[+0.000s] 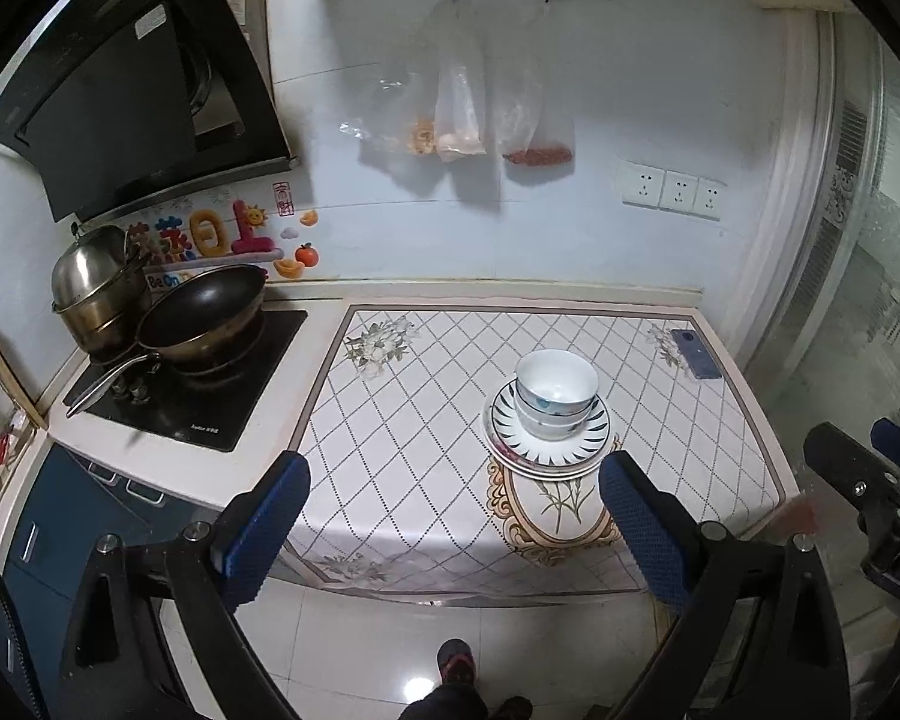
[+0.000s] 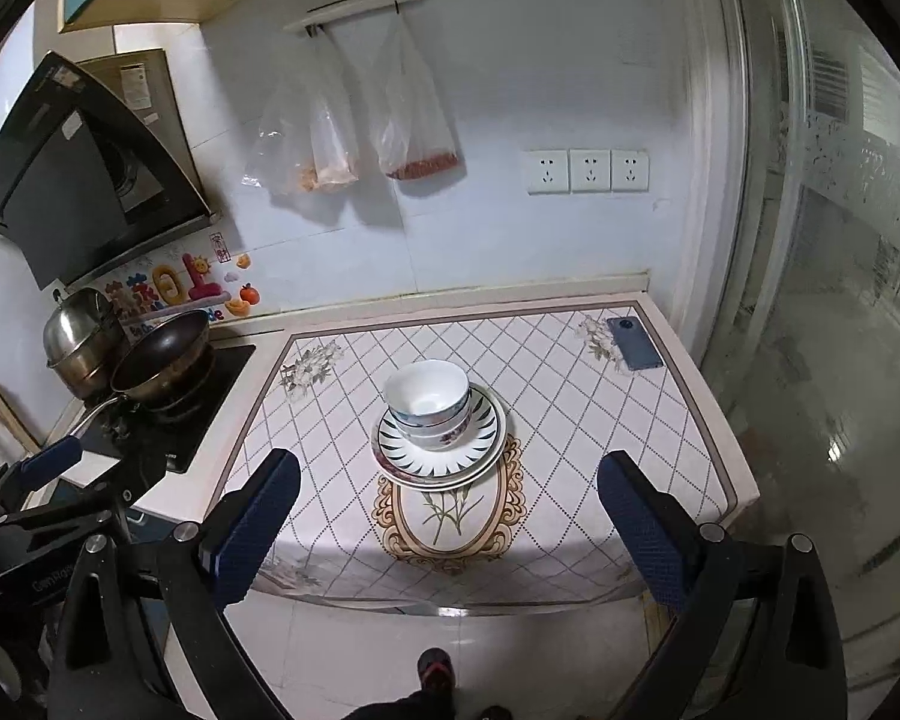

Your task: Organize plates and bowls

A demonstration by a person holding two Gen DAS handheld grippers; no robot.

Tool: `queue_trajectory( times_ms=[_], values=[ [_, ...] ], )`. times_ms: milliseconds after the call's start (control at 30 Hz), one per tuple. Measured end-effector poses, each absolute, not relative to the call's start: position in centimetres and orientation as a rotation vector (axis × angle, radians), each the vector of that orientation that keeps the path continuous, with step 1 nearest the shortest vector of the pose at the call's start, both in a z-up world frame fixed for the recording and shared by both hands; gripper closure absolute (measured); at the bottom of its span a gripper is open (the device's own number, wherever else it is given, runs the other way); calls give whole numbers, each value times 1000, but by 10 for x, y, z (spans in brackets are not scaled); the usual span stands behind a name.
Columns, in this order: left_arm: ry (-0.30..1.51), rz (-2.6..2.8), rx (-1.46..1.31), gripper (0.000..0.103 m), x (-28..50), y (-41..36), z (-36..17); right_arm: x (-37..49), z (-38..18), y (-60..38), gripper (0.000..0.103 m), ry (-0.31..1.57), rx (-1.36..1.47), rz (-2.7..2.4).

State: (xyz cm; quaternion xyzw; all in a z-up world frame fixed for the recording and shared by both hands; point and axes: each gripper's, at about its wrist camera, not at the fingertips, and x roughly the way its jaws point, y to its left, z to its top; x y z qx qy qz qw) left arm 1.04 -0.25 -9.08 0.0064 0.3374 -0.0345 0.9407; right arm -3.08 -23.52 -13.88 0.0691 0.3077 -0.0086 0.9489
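Both tongs stand wide apart and hold nothing: the left tongs [image 1: 453,531] fill the bottom of the left wrist view, the right tongs [image 2: 450,525] the bottom of the right wrist view, and each hangs short of the worktop's [image 1: 390,468] near edge, well apart from the crockery. At the centre of the frame, on the patterned cloth, sits one neat pile: stacked bowls [image 1: 556,393] nested on a plate with dark leaf marks [image 1: 591,427], which rests on wider plates [image 1: 531,468] beneath. By the look of it the sorting is largely done. I judge the pile to be glazed ceramic: stiff, fairly heavy as a whole, slick under the pads and quick to chip, so the safest hold is on the top bowl's rim, one finger inside and one outside, lifting one piece at a time. How many bowls and plates make up the pile is hard to count, since the rims overlap. A dark phone [image 1: 696,354] lies at the cloth's far right corner; a wok [image 1: 204,312] and steel pot [image 1: 93,276] crowd the hob at left. Only a shoe [image 1: 456,660] of the person shows at the bottom edge.
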Motion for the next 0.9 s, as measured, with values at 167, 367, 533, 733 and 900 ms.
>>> queue_trajectory(
  times_ms=[167,367,533,733,900],
  values=[
    [689,-72,3,4,5,4,-91,-35,-140,-230,2,628,134,-10],
    [678,-73,14,4,0,4,-91,-35,-142,-230,1,634,122,-14],
    [669,-81,13,4,0,5,-88,-35,-142,-233,1,632,118,-19],
    [663,-86,20,4,0,3,-86,-34,-142,-237,1,633,123,-27],
    [663,-88,14,4,1,4,-84,-32,-141,-242,1,630,129,-35]
  ],
)
